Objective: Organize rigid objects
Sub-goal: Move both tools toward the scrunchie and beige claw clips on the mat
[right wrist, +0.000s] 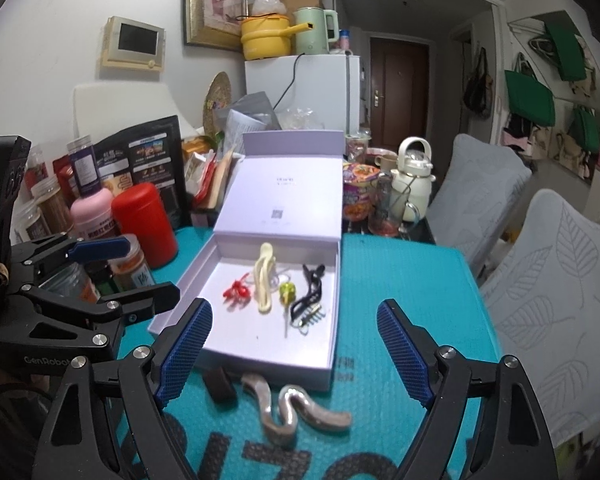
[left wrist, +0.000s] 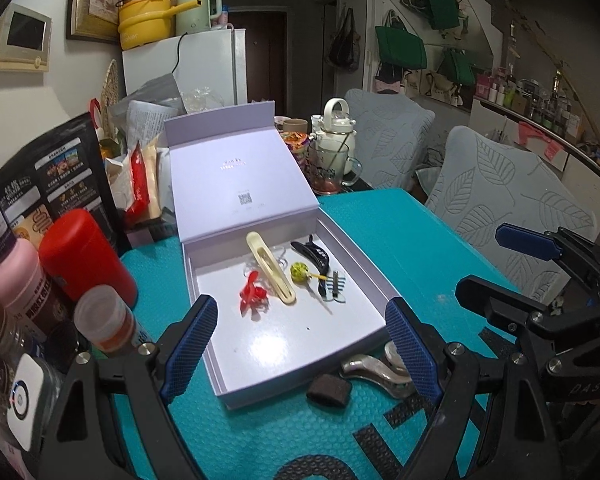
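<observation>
An open lilac box (left wrist: 300, 376) (right wrist: 336, 300) lies on the teal mat. Inside are a red clip (left wrist: 252, 298) (right wrist: 236, 292), a cream hair clip (left wrist: 270, 274) (right wrist: 263, 282), a yellow-green ball pin (left wrist: 300, 271) (right wrist: 287, 292), a black claw clip (left wrist: 314, 254) (right wrist: 310, 290) and a small comb clip (left wrist: 336, 284) (right wrist: 314, 314). In front of the box lie a wavy silver clip (left wrist: 376, 370) (right wrist: 296, 408) and a small dark block (left wrist: 328, 390) (right wrist: 219, 386). My left gripper (left wrist: 300, 354) is open and empty above the box's near edge. My right gripper (right wrist: 292, 354) is open and empty above the silver clip.
Jars, a red canister (left wrist: 84, 256) (right wrist: 146, 224), a pink bottle (left wrist: 18, 280) and snack bags crowd the left side. A white kettle (left wrist: 338, 130) (right wrist: 414, 176) and glass mug (left wrist: 330, 168) stand behind the box. Leaf-patterned chairs (left wrist: 512, 196) (right wrist: 556, 300) stand at the right.
</observation>
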### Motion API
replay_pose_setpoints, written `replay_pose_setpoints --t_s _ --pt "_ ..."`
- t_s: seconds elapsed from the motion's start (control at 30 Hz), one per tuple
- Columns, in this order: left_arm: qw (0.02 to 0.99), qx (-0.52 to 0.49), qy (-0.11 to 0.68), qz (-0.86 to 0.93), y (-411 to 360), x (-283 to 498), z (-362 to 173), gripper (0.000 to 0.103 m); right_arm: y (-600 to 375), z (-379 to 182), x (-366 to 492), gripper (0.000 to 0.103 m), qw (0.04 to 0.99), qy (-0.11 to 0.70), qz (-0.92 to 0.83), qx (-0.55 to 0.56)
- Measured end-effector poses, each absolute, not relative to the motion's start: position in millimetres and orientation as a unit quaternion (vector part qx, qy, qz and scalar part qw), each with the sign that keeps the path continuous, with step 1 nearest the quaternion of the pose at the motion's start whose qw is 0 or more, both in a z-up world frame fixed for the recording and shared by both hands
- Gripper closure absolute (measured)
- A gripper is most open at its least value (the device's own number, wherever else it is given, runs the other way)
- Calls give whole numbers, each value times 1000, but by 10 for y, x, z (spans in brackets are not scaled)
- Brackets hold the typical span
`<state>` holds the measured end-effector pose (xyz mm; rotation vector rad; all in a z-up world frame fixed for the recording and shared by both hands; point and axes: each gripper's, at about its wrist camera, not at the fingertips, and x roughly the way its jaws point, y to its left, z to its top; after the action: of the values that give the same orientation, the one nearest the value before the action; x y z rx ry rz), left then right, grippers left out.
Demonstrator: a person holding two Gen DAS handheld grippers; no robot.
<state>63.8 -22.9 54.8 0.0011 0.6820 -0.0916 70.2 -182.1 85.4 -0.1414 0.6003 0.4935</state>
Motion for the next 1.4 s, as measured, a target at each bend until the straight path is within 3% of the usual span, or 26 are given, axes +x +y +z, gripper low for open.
replay_pose_setpoints --t_s 1.03,1.33,1.4 --pt "904 -24 412 -113 -322 473 -347 16 -1999 -112 472 17 898 369 238 -29" --pt "896 -28 425 -125 -310 623 -470 16 -2013 -262 622 0 891 391 229 -35" --pt "895 -30 427 -126 -298 665 -499 16 -1999 -296 660 0 889 395 230 -41"
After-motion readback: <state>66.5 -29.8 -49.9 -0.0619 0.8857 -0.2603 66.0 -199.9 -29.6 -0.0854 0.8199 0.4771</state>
